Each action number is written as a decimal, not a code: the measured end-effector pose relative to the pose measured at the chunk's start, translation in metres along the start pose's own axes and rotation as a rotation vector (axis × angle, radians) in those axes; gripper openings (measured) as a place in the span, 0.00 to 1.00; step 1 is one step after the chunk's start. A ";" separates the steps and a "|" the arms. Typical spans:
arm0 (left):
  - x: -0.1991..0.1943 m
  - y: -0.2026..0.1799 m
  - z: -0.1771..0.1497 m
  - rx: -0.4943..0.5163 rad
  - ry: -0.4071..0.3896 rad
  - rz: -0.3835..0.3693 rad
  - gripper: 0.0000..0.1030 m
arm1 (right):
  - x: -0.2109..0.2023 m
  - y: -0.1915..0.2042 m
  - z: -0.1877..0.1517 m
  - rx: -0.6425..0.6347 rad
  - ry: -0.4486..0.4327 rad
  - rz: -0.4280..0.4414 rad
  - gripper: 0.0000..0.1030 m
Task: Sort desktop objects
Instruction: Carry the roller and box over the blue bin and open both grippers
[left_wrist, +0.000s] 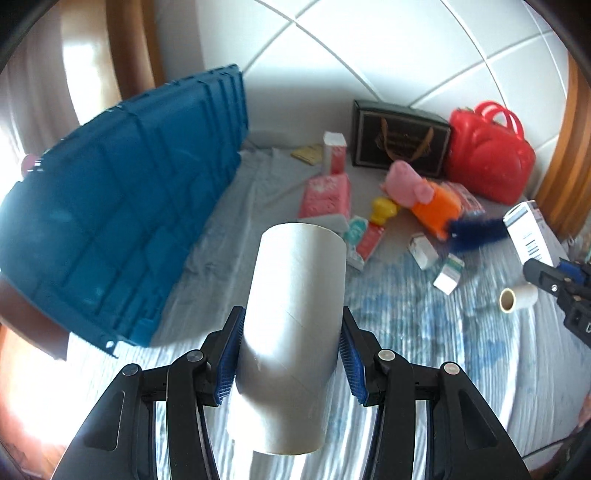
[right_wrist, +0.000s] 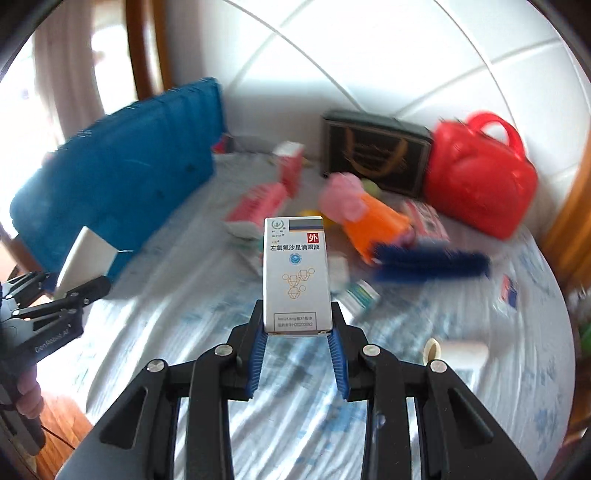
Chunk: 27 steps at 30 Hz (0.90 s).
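Note:
My left gripper (left_wrist: 291, 354) is shut on a large grey cardboard tube (left_wrist: 295, 314), held above the bed with its far end pointing toward the clutter. My right gripper (right_wrist: 297, 336) is shut on a white medicine box (right_wrist: 295, 273) with printed Chinese text, held upright above the sheet. That box (left_wrist: 528, 232) and the right gripper (left_wrist: 554, 280) also show at the right edge of the left wrist view. In the right wrist view the left gripper (right_wrist: 59, 302) with the tube (right_wrist: 85, 258) appears at the left. A blue crate (left_wrist: 122, 206) stands at the left.
On the sheet lie a pink plush pig (left_wrist: 413, 188), a blue brush (left_wrist: 476, 232), pink packs (left_wrist: 325, 195), a yellow toy (left_wrist: 384, 210), small boxes (left_wrist: 424, 251) and a small paper roll (left_wrist: 517, 299). A dark gift box (left_wrist: 399, 136) and a red bag (left_wrist: 491, 155) stand against the headboard.

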<state>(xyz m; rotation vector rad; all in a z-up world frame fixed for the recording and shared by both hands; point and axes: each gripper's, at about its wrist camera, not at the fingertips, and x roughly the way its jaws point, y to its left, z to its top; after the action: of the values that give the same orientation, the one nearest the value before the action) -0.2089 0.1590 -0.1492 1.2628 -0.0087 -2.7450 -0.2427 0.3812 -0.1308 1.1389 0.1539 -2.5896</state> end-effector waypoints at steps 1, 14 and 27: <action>-0.006 0.005 0.001 -0.008 -0.012 0.007 0.46 | -0.003 0.009 0.004 -0.018 -0.010 0.015 0.30; -0.060 0.125 0.030 -0.062 -0.170 0.094 0.46 | -0.031 0.165 0.072 -0.171 -0.187 0.168 0.30; -0.106 0.270 0.089 -0.123 -0.338 0.128 0.46 | -0.021 0.321 0.157 -0.239 -0.321 0.259 0.30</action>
<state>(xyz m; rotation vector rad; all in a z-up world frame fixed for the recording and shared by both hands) -0.1795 -0.1009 0.0035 0.7310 0.0455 -2.7621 -0.2367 0.0480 -0.0013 0.6074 0.2202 -2.4036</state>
